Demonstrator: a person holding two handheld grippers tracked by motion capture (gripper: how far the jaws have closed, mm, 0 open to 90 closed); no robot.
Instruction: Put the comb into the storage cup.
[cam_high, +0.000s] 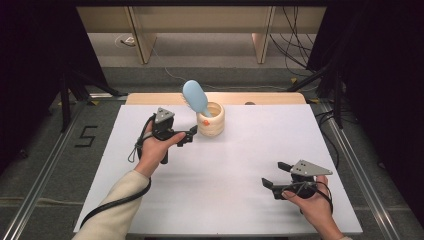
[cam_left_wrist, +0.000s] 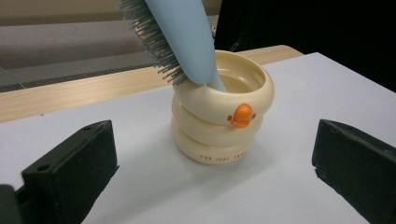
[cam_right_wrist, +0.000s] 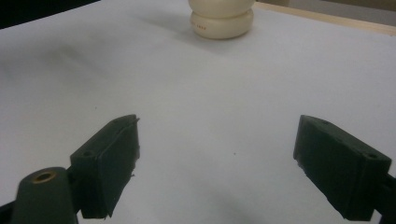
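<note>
Hairbrush standing in a ringed cup; both grippers empty.

The cream cup (cam_high: 210, 119), formed of 3 stacked rings with an orange knob, stands near the far edge of the white table (cam_high: 215, 180). A light-blue hairbrush (cam_high: 195, 97) rests handle-down inside it, leaning left. The left gripper (cam_high: 190, 135) sits just beside the cup, jaws wide apart. The right gripper (cam_high: 275, 175) is held well apart at the near right, jaws also wide.

Pale blue hairbrush (cam_high: 195, 97) in cream holder (cam_high: 210, 121) (orange beak), white table (cam_high: 225, 170).
</note>
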